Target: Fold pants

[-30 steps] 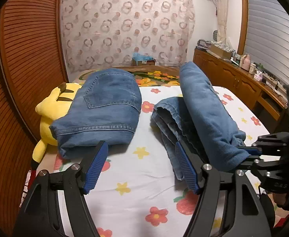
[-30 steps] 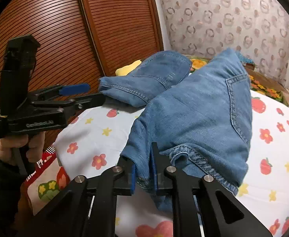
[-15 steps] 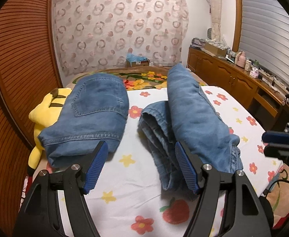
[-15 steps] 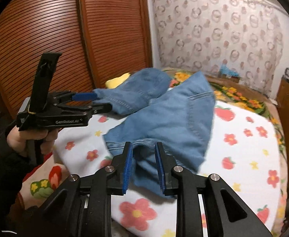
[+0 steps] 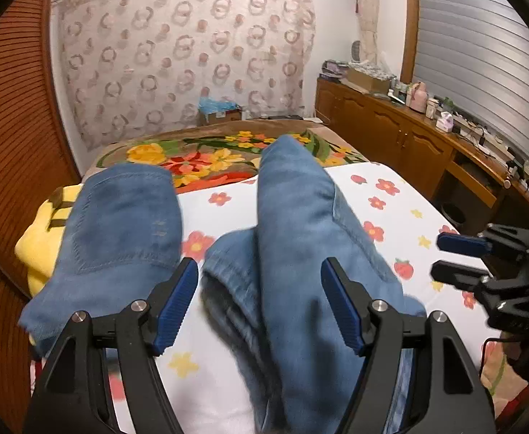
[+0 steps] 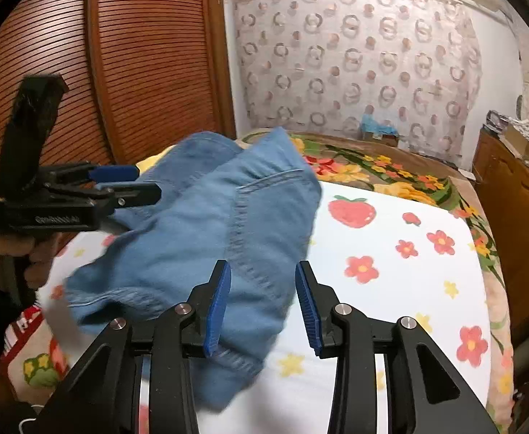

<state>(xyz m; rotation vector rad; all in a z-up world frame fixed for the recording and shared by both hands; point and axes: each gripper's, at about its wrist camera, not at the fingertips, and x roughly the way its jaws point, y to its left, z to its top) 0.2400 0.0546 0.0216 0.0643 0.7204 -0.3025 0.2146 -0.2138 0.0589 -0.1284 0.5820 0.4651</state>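
Blue denim pants (image 5: 300,238) lie in a folded heap on the flowered bedsheet (image 5: 401,217); they also show in the right wrist view (image 6: 235,231). A second folded pair of jeans (image 5: 120,231) lies to the left, partly over a yellow plush. My left gripper (image 5: 259,307) is open and empty, raised over the near end of the pants; it shows at the left in the right wrist view (image 6: 120,182). My right gripper (image 6: 262,307) is open and empty over the pants' near edge; it shows at the right in the left wrist view (image 5: 459,256).
A yellow plush toy (image 5: 44,238) lies at the bed's left edge by the wooden slatted wardrobe (image 6: 138,72). A flowered blanket (image 5: 206,155) covers the far end of the bed. A wooden sideboard (image 5: 427,144) with clutter runs along the right wall.
My right gripper opened and let go of the pants' edge, then drew back. The pants dropped into a heap on the bed. My left gripper rose and shifted a little.
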